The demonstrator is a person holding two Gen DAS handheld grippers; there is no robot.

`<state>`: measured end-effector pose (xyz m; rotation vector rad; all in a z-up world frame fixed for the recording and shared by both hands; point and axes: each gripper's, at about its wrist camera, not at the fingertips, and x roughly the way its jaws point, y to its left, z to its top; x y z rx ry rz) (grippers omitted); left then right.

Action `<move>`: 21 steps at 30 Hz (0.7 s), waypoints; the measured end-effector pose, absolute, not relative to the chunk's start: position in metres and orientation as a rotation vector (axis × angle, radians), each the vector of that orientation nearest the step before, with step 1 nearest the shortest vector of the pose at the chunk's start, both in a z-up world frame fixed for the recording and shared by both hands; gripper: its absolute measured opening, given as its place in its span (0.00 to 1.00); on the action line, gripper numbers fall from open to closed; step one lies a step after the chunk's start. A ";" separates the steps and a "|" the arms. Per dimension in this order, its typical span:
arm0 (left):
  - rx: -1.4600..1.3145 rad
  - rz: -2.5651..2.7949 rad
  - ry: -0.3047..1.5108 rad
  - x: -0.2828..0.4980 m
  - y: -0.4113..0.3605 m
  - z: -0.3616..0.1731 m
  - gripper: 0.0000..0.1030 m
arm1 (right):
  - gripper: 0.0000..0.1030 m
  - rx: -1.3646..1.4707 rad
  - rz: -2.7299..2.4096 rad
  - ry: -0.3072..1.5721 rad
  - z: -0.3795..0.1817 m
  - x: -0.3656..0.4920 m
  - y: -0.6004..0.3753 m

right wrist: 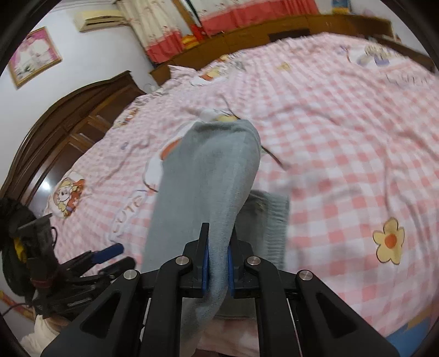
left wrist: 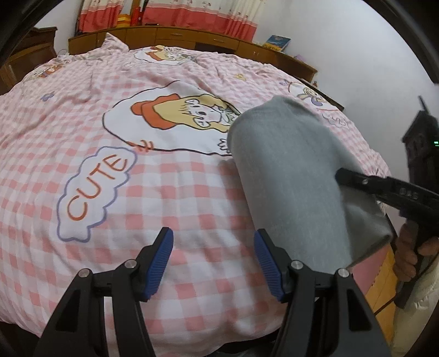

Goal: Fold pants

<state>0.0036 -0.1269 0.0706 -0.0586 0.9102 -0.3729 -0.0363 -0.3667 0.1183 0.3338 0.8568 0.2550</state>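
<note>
My right hand-held gripper [right wrist: 218,263] is clamped on a fold of the grey pants [right wrist: 203,186], which rise from its blue pads toward 12 o'clock and drape over the bed [right wrist: 343,142]. My left hand-held gripper [left wrist: 213,255] is spread wide, grasping nothing, hovering above the pink checked bedspread [left wrist: 170,197]. From it, I see the pants at 2 o'clock. Farther back at 12 o'clock stand a wooden cabinet [left wrist: 192,38] and curtains [left wrist: 170,13].
</note>
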 end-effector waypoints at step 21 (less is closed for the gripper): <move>0.004 -0.562 0.788 0.039 -0.205 0.111 0.29 | 0.16 0.203 0.196 0.842 0.143 -0.056 -0.361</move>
